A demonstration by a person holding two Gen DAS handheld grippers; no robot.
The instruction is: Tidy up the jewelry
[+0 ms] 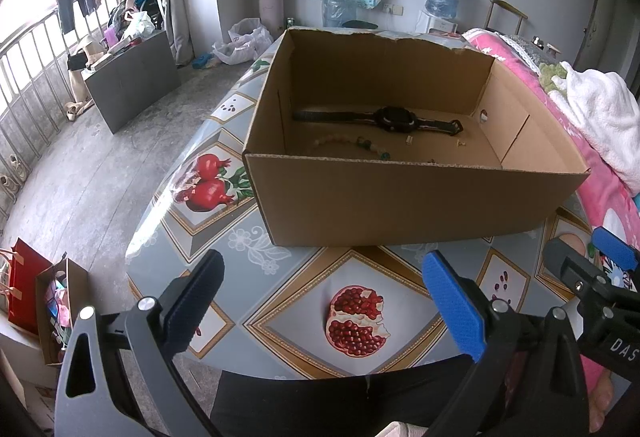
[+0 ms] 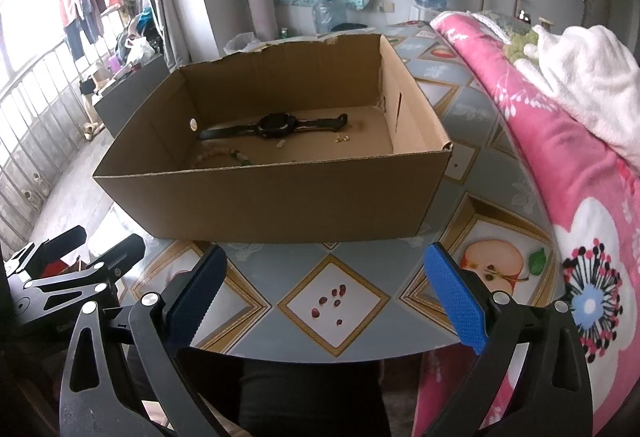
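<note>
An open cardboard box [image 1: 400, 197] [image 2: 280, 201] stands on the fruit-print tablecloth [image 1: 280, 277] [image 2: 472, 197]. Inside it lie a black wristwatch [image 1: 394, 119] [image 2: 276, 125], a pale beaded bracelet [image 1: 344, 141] [image 2: 218, 156] and a few small earring-like bits [image 1: 460, 143] [image 2: 342, 137]. My left gripper [image 1: 322, 291] is open and empty, held over the table's near edge in front of the box. My right gripper [image 2: 326, 285] is open and empty too, beside it. Each gripper shows in the other's view: the right one [image 1: 588, 269] and the left one [image 2: 76, 261].
A pink floral blanket [image 2: 560, 157] [image 1: 600, 181] with a white towel [image 1: 600, 109] lies on the table's right side. To the left the floor drops away, with a grey box [image 1: 132, 81], a railing, hanging clothes and a red bag [image 1: 24, 285].
</note>
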